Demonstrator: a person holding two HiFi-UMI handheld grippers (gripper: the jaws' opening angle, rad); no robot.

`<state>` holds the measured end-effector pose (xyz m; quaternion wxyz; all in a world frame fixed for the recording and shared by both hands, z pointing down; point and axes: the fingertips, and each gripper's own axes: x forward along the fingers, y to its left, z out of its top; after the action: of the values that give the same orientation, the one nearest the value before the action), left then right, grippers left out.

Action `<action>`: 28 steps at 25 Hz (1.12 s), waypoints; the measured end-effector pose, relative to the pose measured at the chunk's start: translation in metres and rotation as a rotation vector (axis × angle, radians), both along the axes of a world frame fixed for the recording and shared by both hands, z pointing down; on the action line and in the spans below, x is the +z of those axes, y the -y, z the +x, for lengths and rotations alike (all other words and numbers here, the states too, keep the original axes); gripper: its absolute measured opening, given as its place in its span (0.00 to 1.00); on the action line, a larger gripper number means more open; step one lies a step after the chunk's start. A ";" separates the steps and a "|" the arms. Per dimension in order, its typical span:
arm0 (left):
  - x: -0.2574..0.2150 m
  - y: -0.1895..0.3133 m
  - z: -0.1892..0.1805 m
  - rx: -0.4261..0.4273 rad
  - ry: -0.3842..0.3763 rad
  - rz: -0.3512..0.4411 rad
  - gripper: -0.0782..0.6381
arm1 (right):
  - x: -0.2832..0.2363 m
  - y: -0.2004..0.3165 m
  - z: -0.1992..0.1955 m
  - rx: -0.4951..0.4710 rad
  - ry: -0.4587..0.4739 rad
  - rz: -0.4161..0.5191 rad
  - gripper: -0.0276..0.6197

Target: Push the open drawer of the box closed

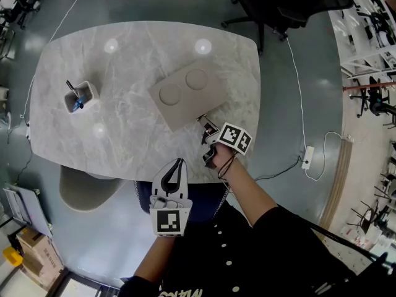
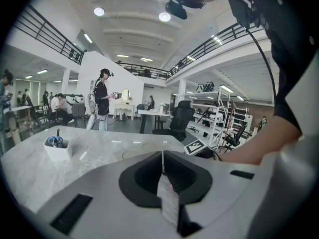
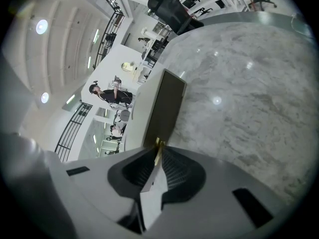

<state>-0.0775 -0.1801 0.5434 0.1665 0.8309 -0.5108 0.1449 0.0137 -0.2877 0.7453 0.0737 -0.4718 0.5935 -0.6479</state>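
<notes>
Far left on the pale marbled desk (image 1: 62,135) stands a small white cup (image 1: 80,96) with a dark pen and something blue in it, well apart from everything else. Nearer the middle, the left hand-held gripper (image 1: 179,163) hangs just off the desk's near edge; its own view shows its jaws pressed together with nothing between them. To its right and further in lies the box (image 1: 185,91), right of the desk's centre. It is a flat beige slab with two shallow round recesses (image 1: 170,94) side by side in its top. Its long axis runs diagonally, from the near left toward the far right, so one long side faces the desk's near right edge. In the right gripper view that side is a dark brown face (image 3: 164,103) with a small gold pull (image 3: 159,141) on it. Whether the drawer stands out from the box cannot be told. Furthest right, the right hand-held gripper (image 1: 202,120) is at that side's right end, jaws drawn together, the gold pull showing in the seam at their tips.
</notes>
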 end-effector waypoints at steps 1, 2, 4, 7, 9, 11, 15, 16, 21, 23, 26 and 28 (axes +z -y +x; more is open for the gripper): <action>-0.001 0.000 0.000 -0.003 -0.004 -0.001 0.14 | 0.000 0.000 0.000 -0.001 -0.001 0.000 0.11; -0.001 0.000 0.000 -0.008 -0.009 -0.004 0.14 | 0.000 0.000 0.000 -0.003 -0.003 0.000 0.11; -0.001 0.000 0.000 -0.017 -0.017 -0.007 0.14 | 0.000 0.000 0.000 -0.008 -0.006 -0.003 0.11; -0.003 0.000 -0.001 -0.021 -0.017 0.000 0.14 | 0.002 -0.005 0.003 -0.016 -0.014 -0.013 0.15; -0.006 0.000 -0.001 -0.017 -0.015 0.008 0.14 | 0.001 -0.010 0.006 -0.023 -0.026 -0.012 0.15; -0.009 -0.001 -0.001 -0.011 -0.010 0.018 0.14 | -0.001 -0.016 0.009 -0.035 -0.050 -0.006 0.10; -0.013 -0.002 0.002 -0.011 -0.021 0.026 0.14 | -0.011 -0.025 0.016 -0.038 -0.065 0.019 0.06; -0.015 -0.002 0.003 -0.010 -0.023 0.028 0.14 | -0.015 -0.027 0.017 -0.037 -0.067 0.029 0.05; -0.025 -0.005 0.009 0.006 -0.021 0.056 0.14 | -0.044 -0.040 0.028 -0.059 -0.110 0.095 0.04; -0.029 -0.009 0.010 0.010 -0.021 0.059 0.14 | -0.060 -0.047 0.033 -0.063 -0.124 0.121 0.04; -0.037 -0.013 0.012 0.016 -0.025 0.069 0.14 | -0.087 -0.056 0.043 -0.059 -0.151 0.168 0.04; -0.044 -0.014 0.014 0.023 -0.027 0.086 0.14 | -0.106 -0.061 0.051 -0.055 -0.174 0.210 0.04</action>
<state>-0.0638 -0.1660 0.4999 0.1359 0.8450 -0.5046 0.1136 0.0642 -0.2269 0.6393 0.0531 -0.4994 0.6749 -0.5406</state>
